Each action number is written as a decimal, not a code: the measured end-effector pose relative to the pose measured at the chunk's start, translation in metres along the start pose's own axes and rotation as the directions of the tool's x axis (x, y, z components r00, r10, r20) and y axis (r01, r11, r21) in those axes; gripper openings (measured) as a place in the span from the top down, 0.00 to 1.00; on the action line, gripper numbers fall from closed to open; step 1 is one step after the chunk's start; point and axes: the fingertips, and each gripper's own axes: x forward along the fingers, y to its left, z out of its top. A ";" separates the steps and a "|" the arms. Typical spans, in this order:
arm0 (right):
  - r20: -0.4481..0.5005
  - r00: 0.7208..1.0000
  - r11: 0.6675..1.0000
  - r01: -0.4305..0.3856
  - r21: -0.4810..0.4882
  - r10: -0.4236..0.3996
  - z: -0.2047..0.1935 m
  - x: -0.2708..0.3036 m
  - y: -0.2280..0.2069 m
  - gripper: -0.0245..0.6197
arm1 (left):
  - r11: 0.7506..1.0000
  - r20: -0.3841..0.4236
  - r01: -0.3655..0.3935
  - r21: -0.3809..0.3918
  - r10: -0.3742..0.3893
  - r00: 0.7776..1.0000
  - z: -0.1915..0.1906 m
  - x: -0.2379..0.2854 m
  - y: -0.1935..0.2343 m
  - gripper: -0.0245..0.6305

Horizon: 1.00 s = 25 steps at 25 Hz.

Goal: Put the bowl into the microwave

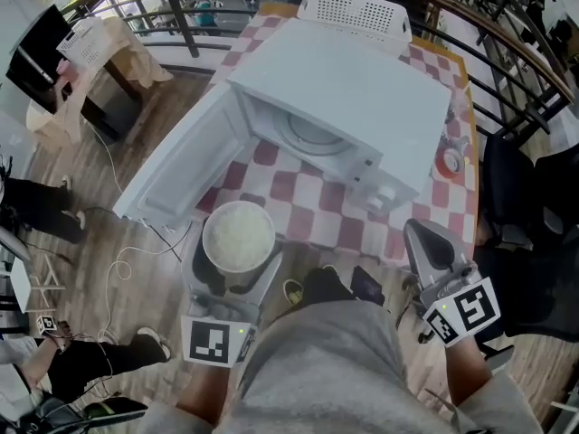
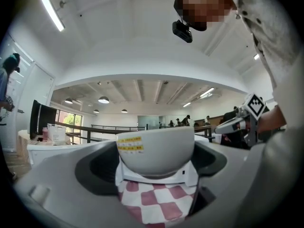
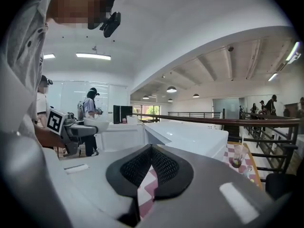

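Note:
A white bowl (image 1: 238, 233) hangs in front of the table's near edge, with my left gripper (image 1: 237, 253) shut on it from both sides. In the left gripper view the bowl (image 2: 156, 148) sits upright between the jaws and carries a yellow sticker. The white microwave (image 1: 353, 107) stands on the checked tablecloth (image 1: 308, 206). Its door (image 1: 181, 165) is swung open to the left, and the turntable (image 1: 312, 134) shows inside. My right gripper (image 1: 419, 233) hovers by the table's near right corner, shut and empty. In the right gripper view its pads (image 3: 156, 163) meet.
A white vented box (image 1: 353, 9) stands behind the microwave. A red-rimmed round thing (image 1: 450, 161) and a glass (image 3: 236, 158) sit at the table's right side. A black railing (image 1: 507, 52) runs behind, a dark chair (image 1: 520, 206) stands right, and people's legs (image 1: 36, 211) are at left.

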 end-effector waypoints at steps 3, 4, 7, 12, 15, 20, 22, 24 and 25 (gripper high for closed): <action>0.008 1.000 1.000 0.004 0.006 -0.004 -0.002 0.000 -0.002 0.96 | 1.000 0.006 -0.003 0.001 0.003 1.000 0.005 -0.002 -0.005 0.25; 0.009 1.000 1.000 0.003 0.008 -0.003 -0.004 0.000 -0.003 0.96 | 1.000 0.008 -0.004 0.003 0.004 1.000 0.007 -0.003 -0.007 0.25; 0.014 1.000 1.000 0.003 0.016 -0.003 -0.008 -0.003 -0.007 0.96 | 1.000 0.021 -0.011 0.011 0.011 1.000 0.015 -0.006 -0.013 0.25; 0.015 1.000 0.999 0.010 0.041 -0.011 -0.012 -0.020 -0.018 0.96 | 0.999 0.037 -0.032 -0.024 0.033 0.999 0.027 -0.013 -0.030 0.25; 0.016 1.000 0.999 0.002 0.053 -0.003 -0.014 -0.035 -0.020 0.96 | 0.999 0.035 -0.040 -0.033 0.041 0.999 0.032 -0.021 -0.047 0.25; 0.034 0.999 0.998 -0.001 0.055 -0.001 -0.016 -0.060 -0.030 0.96 | 0.998 0.065 -0.046 -0.031 0.048 0.997 0.044 -0.032 -0.076 0.25; 0.040 0.999 0.998 -0.006 0.057 0.004 -0.018 -0.071 -0.032 0.96 | 0.998 0.068 -0.051 -0.030 0.053 0.996 0.047 -0.039 -0.089 0.25; 0.048 0.999 0.998 -0.013 0.058 0.010 -0.019 -0.082 -0.031 0.96 | 0.998 0.072 -0.053 -0.022 0.054 0.996 0.050 -0.046 -0.101 0.25; 0.053 0.998 0.998 -0.018 0.058 0.015 -0.020 -0.088 -0.031 0.96 | 0.998 0.074 -0.053 -0.019 0.055 0.996 0.051 -0.050 -0.107 0.25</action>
